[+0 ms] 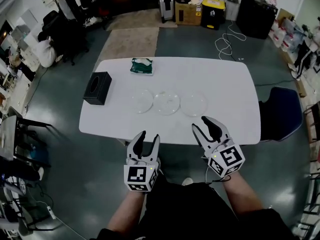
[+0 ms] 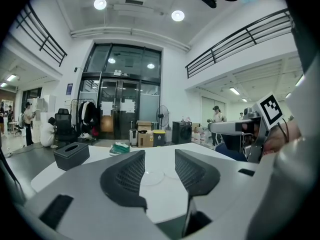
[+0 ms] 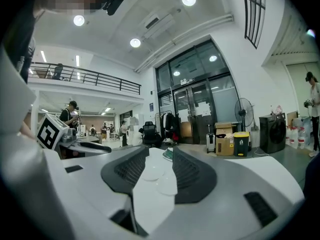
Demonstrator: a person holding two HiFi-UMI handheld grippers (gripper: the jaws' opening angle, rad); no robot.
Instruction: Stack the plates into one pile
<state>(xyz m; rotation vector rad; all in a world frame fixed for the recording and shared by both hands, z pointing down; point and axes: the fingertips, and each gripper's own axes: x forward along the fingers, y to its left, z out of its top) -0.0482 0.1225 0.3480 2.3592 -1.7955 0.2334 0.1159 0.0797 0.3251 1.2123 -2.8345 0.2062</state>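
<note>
White table (image 1: 220, 79) — three clear plates (image 1: 166, 102) — grey floor (image 1: 192, 44)

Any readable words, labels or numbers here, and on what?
No text can be read.
Print on the green packet: too small.
Label on the yellow-lidded bin: blurred.
Cubes on the left gripper and right gripper: square marker patterns, no words.

White worktop (image 1: 225, 84): three clear plates (image 1: 166, 102) in a row, mid-worktop, unstacked. Black tissue box (image 1: 97, 88) near left edge. Green packet (image 1: 142, 66) at far edge.
</note>
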